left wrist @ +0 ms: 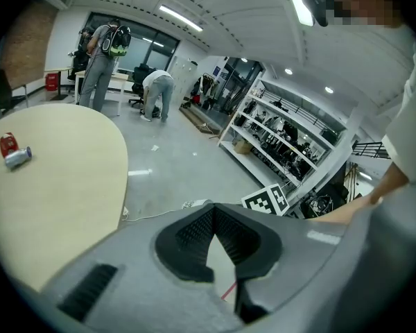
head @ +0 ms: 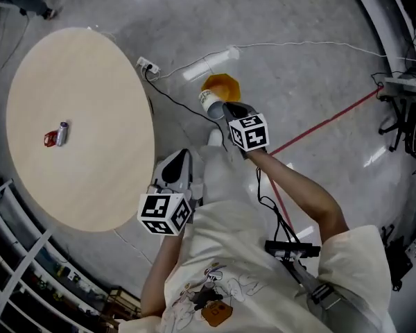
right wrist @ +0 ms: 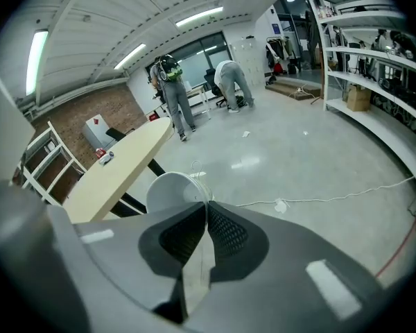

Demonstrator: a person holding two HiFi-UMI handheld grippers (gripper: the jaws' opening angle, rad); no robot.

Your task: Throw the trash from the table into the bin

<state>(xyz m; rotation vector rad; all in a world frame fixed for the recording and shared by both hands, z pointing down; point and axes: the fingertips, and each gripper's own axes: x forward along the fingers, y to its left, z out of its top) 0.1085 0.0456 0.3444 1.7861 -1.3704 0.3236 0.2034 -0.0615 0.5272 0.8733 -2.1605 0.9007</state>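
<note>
A white paper cup (head: 209, 102) is pinched by its rim in my right gripper (head: 225, 108), right over an orange bin (head: 225, 85) on the floor. In the right gripper view the cup (right wrist: 172, 189) sticks out past the shut jaws of the right gripper (right wrist: 204, 207). A crushed red and silver can (head: 57, 134) lies on the round wooden table (head: 90, 82) at the left, also seen as the can (left wrist: 14, 152). My left gripper (head: 180, 161) hangs by the table's near edge, apart from the can. In its own view the left gripper (left wrist: 213, 214) has its tips together and holds nothing.
A power strip (head: 147, 66) with a black cable lies on the grey floor beside the table. A red tape line (head: 326, 123) runs across the floor to the right. Metal shelving (left wrist: 284, 144) and two people (right wrist: 194, 89) stand farther off.
</note>
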